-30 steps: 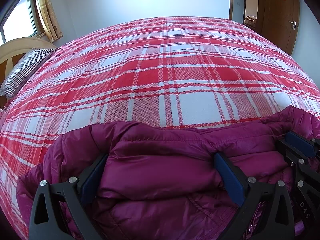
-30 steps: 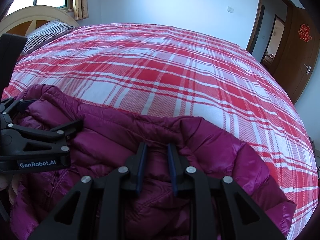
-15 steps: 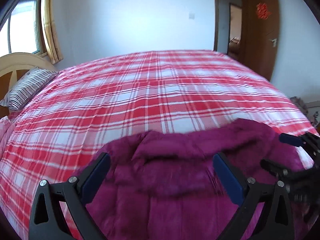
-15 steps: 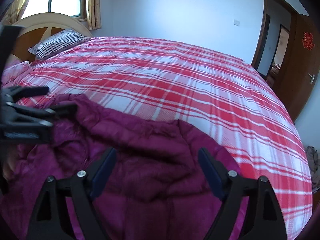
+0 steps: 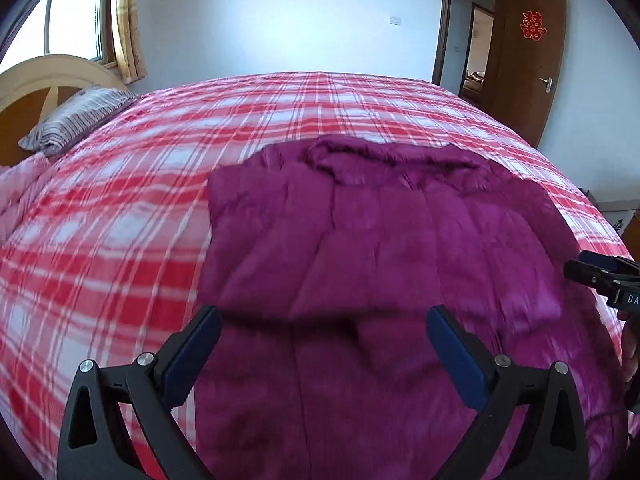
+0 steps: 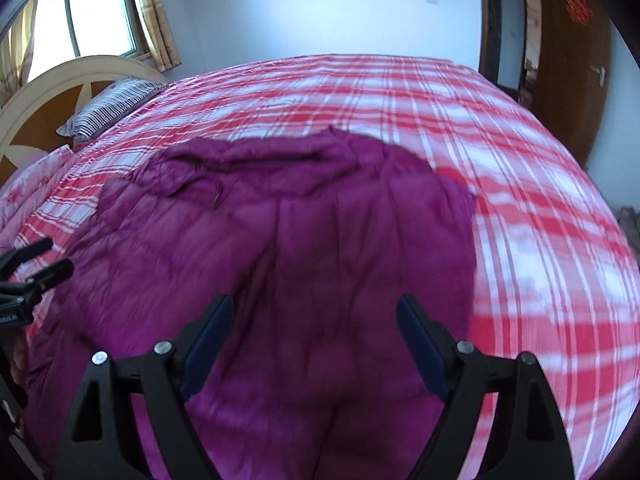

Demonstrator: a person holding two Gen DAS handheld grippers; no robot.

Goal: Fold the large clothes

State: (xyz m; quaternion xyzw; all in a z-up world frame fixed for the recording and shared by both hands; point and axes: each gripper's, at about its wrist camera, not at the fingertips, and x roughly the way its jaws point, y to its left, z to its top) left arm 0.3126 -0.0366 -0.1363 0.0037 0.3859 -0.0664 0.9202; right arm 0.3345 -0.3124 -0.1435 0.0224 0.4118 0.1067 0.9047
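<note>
A magenta puffer jacket (image 5: pixel 380 248) lies spread on the red and white plaid bed (image 5: pixel 120 220), its collar at the far end. It also shows in the right wrist view (image 6: pixel 280 240). My left gripper (image 5: pixel 324 344) is open and empty, raised above the jacket's near part. My right gripper (image 6: pixel 316 332) is open and empty too, above the jacket's near right part. The right gripper shows at the right edge of the left wrist view (image 5: pixel 600 276). The left gripper shows at the left edge of the right wrist view (image 6: pixel 32 268).
A striped pillow (image 5: pixel 76 116) lies by the wooden headboard (image 5: pixel 36 84) at the far left. A brown door (image 5: pixel 528 52) stands open at the far right. A window with curtains (image 6: pixel 96 16) is behind the headboard. Plaid bedspread (image 6: pixel 540 240) lies around the jacket.
My right gripper has opened and let go of the jacket. Both grippers have pulled back and risen. The jacket now lies spread out on the bed.
</note>
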